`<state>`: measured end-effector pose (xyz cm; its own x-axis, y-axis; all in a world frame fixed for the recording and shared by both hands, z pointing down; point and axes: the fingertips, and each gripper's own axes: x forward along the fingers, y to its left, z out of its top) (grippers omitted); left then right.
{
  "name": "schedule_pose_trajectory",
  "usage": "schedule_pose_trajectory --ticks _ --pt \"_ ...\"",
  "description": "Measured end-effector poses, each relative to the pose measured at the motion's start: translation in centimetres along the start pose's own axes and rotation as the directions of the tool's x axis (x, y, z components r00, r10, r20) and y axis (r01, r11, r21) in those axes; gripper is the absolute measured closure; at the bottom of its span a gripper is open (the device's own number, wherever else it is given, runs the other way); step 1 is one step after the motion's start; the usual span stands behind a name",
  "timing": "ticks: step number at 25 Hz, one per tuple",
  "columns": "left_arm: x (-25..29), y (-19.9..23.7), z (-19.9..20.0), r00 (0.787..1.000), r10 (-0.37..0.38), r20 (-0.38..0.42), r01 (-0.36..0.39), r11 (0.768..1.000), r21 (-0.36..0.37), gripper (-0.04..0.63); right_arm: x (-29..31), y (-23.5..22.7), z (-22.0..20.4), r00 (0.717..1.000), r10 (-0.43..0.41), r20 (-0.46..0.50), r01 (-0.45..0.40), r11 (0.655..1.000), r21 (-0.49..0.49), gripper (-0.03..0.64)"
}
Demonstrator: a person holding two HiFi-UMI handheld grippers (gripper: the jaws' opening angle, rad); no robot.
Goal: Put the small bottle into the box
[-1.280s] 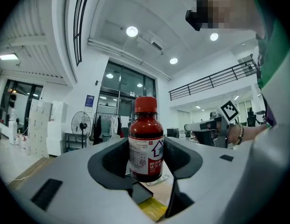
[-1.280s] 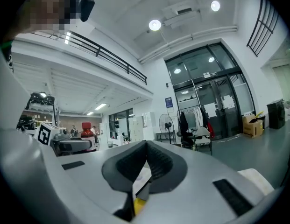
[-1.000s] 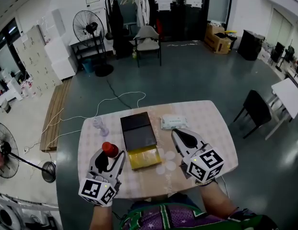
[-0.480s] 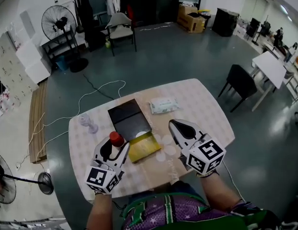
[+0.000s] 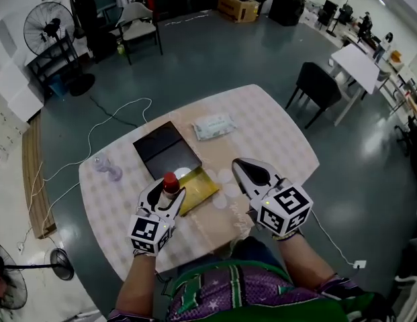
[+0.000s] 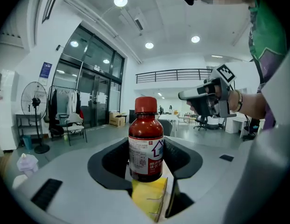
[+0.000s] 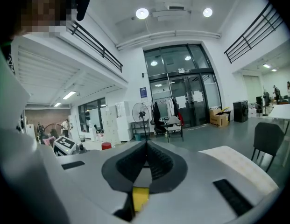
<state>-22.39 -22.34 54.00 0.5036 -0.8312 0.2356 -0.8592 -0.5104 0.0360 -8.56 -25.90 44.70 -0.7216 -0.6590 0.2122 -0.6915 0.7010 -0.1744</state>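
Shifted rightward, left gripper (image 5: 165, 192) pinches the small bottle (image 5: 170, 182) beside the box (image 5: 198, 186) (frame centre); right gripper (image 5: 242, 171) jaws pressed together.

The small bottle (image 6: 145, 143) looks like glossy brown glass or plastic, with a smooth red cap and a paper label. The left gripper (image 5: 166, 188) and right gripper (image 7: 146, 146) have matt pale grey plastic shells and black ribbed pads (image 7: 159, 164). The box (image 5: 161, 149) has a matt black lid and a shiny yellow lining, and a pale patterned cloth covers the table (image 5: 275, 139)
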Motion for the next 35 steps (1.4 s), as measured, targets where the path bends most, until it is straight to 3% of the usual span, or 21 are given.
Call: schedule_pose_trajectory --ticks 8,16,24,35 --pt "3.2 -0.4 -6.4 0.983 -0.037 -0.177 0.050 0.996 0.071 0.354 -0.2 -1.5 -1.9 0.999 -0.035 -0.028 0.035 0.999 0.023 0.611" --pt "5.8 -1.2 -11.1 0.935 -0.025 -0.355 0.087 0.983 0.159 0.354 0.4 -2.6 -4.0 0.998 -0.014 -0.065 0.017 0.999 0.048 0.611" --pt "8.6 -1.8 -16.1 0.859 -0.026 -0.511 0.121 0.981 0.152 0.354 0.9 -4.8 -4.7 0.995 0.002 -0.097 0.002 0.999 0.049 0.611" --pt "11.4 -1.1 -21.2 0.736 -0.012 -0.677 0.204 0.957 0.204 0.353 1.4 -7.2 -4.6 0.993 0.015 -0.117 -0.009 0.999 0.048 0.611"
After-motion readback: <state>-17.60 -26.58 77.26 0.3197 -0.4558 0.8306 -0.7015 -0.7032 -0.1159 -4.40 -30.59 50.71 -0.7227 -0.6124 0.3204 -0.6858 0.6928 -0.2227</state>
